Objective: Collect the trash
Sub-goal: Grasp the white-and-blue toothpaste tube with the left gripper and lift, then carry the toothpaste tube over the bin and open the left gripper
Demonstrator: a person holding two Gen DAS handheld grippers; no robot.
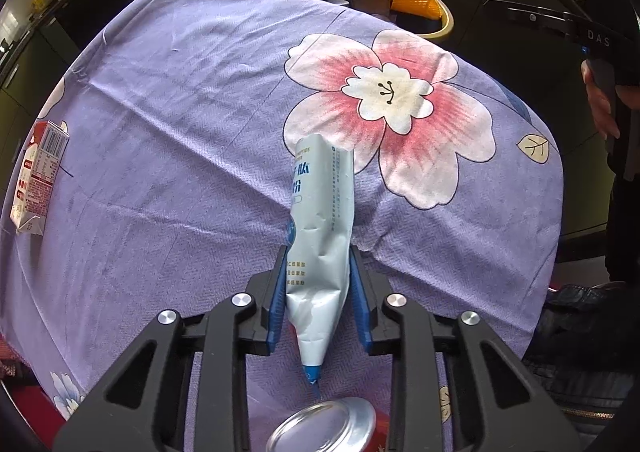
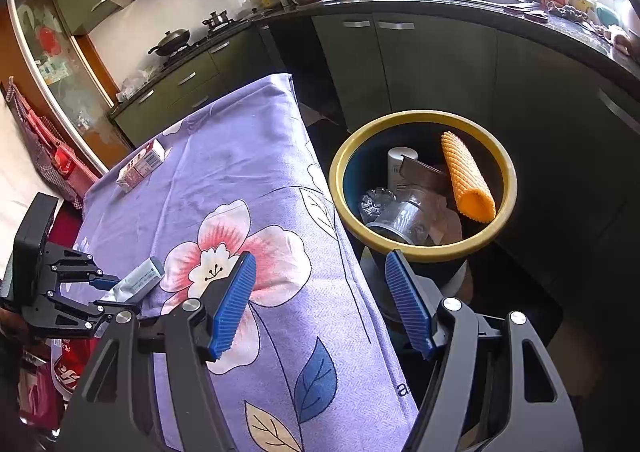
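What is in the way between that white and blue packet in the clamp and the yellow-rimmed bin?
Nothing visible stands in the way. The left gripper holds the white and blue foil packet above the purple flowered tablecloth, and only bare cloth lies between it and the open yellow-rimmed bin past the table's edge. The red and white carton lies off to the side.

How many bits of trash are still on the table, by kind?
Foil pouch, gripped by the left gripper: 1
Red-and-white carton: 1
Metal can, only partly visible: 1
Total: 3
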